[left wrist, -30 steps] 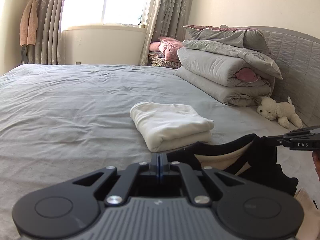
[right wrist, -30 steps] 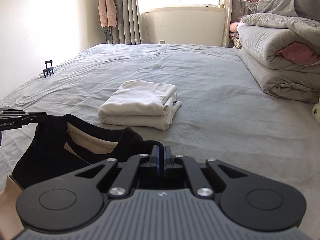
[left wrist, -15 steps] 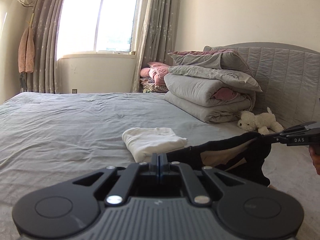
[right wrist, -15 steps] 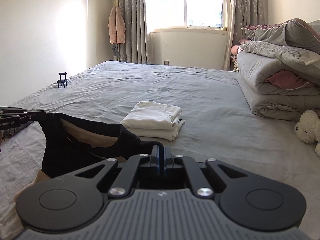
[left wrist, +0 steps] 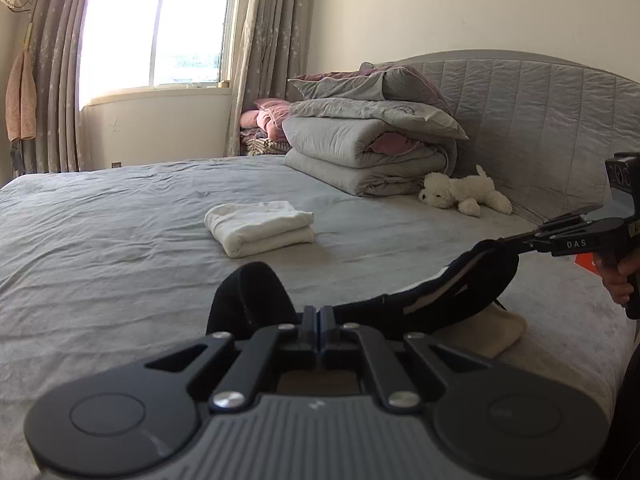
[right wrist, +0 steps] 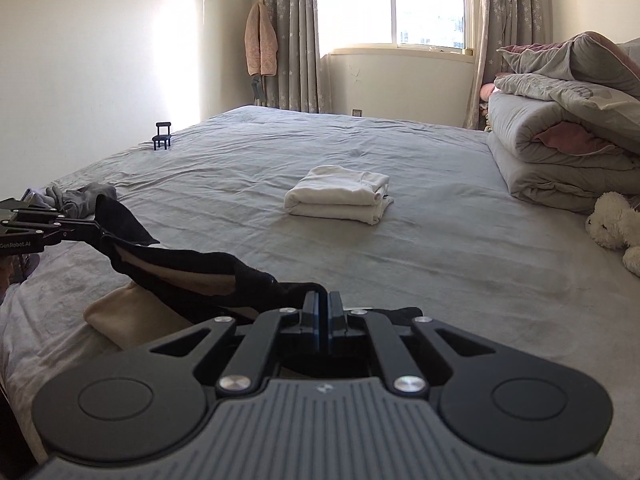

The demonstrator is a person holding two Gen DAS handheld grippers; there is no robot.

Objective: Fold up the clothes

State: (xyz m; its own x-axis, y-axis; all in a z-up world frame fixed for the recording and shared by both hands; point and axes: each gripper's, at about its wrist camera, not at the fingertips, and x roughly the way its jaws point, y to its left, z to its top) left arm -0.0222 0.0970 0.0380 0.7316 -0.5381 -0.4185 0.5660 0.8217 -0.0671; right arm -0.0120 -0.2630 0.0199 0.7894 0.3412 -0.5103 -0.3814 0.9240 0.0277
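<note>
A black garment point(left wrist: 452, 300) with a beige lining hangs stretched between my two grippers above the grey bed point(left wrist: 100, 240). My left gripper point(left wrist: 319, 314) is shut on one end of it. My right gripper point(right wrist: 323, 300) is shut on the other end, and the same right gripper point(left wrist: 510, 242) shows from the side in the left wrist view. In the right wrist view the black garment point(right wrist: 180, 264) runs left to my left gripper point(right wrist: 98, 232). Its beige lower part point(right wrist: 120, 312) rests on the bed. A folded white garment point(left wrist: 260, 228) point(right wrist: 340, 196) lies mid-bed.
Folded grey quilts point(left wrist: 368, 148) are stacked by the padded headboard point(left wrist: 540, 128), with a white plush dog point(left wrist: 464, 196) beside them. A small black stand point(right wrist: 162, 136) sits near the far left bed edge. Crumpled grey clothes point(right wrist: 80, 200) lie at the left. A hand point(left wrist: 620, 280) holds the right gripper.
Both grippers have risen and moved apart, pulling the black garment up and taut. The view has lifted, so the folded white garment now sits farther off.
</note>
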